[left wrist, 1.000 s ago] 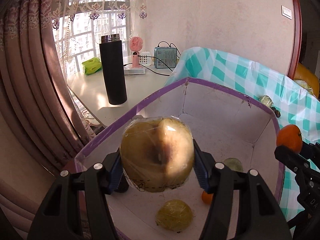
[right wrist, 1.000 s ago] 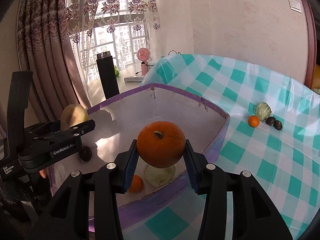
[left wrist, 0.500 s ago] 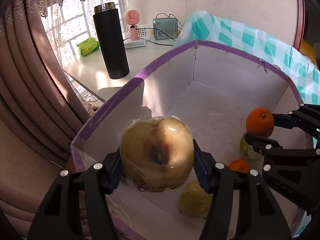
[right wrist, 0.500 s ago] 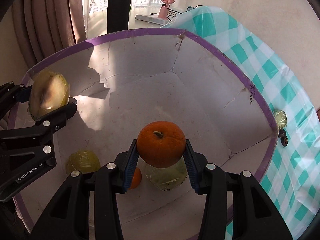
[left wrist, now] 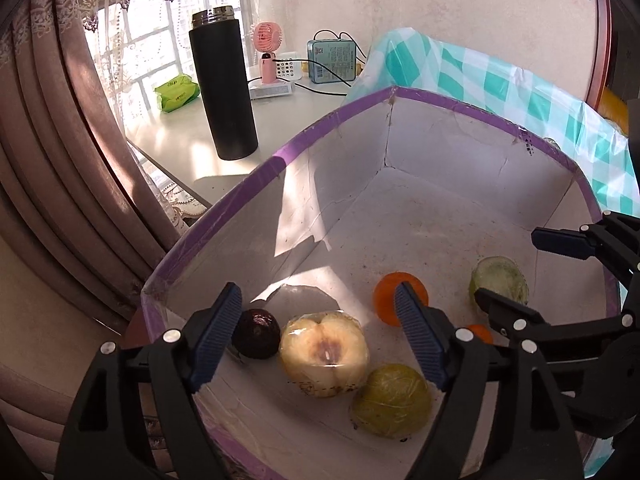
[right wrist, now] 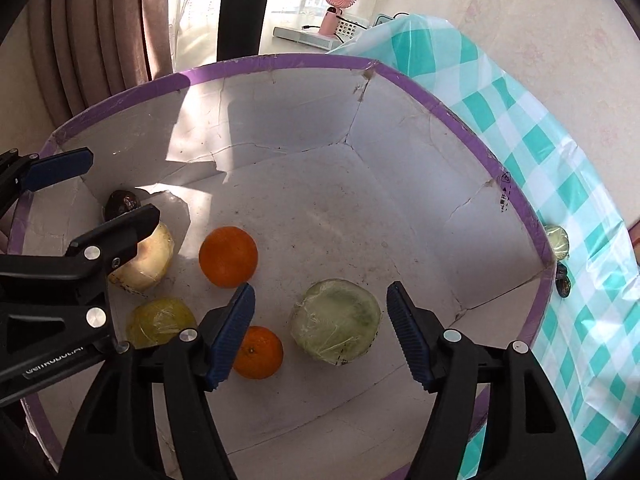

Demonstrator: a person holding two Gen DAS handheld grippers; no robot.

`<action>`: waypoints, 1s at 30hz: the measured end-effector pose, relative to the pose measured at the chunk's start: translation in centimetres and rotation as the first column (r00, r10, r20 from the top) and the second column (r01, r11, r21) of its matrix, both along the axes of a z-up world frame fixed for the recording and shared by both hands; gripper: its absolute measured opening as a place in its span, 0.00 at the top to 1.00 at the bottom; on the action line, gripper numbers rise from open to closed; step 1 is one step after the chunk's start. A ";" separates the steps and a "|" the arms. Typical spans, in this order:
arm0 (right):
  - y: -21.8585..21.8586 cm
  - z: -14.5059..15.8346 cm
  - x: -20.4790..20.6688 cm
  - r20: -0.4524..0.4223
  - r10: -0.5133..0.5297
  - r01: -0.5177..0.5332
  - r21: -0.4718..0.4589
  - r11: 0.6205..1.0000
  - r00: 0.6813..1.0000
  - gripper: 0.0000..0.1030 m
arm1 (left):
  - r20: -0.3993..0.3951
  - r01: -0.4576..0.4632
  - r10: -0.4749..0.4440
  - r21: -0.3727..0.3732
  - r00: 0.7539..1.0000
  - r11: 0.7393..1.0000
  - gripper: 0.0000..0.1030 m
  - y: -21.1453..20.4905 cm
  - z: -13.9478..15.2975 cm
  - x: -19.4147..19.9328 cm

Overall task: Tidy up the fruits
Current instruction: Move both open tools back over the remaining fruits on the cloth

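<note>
Both wrist views look down, close, into box [left wrist: 224, 204] [right wrist: 280, 60]; left faces window, right overlaps floor.

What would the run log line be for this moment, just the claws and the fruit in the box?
left claw: open, empty | right claw: open, empty | wrapped apple: in box | large orange: in box | remaining: fruit on tablecloth

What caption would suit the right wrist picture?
Open right gripper above a purple-rimmed box holding two oranges and wrapped fruits.
</note>
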State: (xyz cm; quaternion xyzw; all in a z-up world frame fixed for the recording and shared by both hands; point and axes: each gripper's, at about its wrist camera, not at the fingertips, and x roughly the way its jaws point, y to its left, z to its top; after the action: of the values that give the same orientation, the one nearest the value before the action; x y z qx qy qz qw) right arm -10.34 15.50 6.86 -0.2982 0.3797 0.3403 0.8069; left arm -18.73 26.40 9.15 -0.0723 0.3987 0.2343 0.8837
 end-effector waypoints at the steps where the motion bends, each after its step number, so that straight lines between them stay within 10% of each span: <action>1: -0.1 0.0 0.0 -0.001 -0.002 0.002 0.004 1.000 1.000 0.35 | 0.002 0.000 0.000 -0.001 1.000 1.000 0.23 0.0 0.0 0.0; 16: -1.0 0.5 -0.6 0.065 -0.019 0.014 0.074 0.997 0.998 0.35 | -0.003 -0.046 0.046 0.029 0.999 0.999 0.08 0.0 0.4 -0.1; 20: -2.6 1.1 -0.8 0.103 -0.032 0.013 0.175 0.984 0.994 0.19 | -0.002 -0.080 0.080 0.095 0.997 0.992 0.05 -0.6 1.5 -0.4; 25: -5.9 2.6 -0.7 0.144 -0.081 0.028 0.335 0.942 0.986 0.18 | 0.160 -0.131 0.106 0.160 0.981 0.978 0.02 -2.9 4.6 -1.8; 30: -11.9 4.6 0.2 0.159 -0.197 0.082 0.539 0.838 0.967 0.16 | 0.411 -0.100 0.012 0.192 0.912 0.976 0.02 -8.1 8.2 -3.5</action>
State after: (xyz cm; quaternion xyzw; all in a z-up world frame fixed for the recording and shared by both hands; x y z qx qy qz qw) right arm -10.14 3.58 11.50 -0.0702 0.2059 0.3383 0.9155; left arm -22.27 18.34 17.40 -0.0381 0.1768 0.2799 0.9428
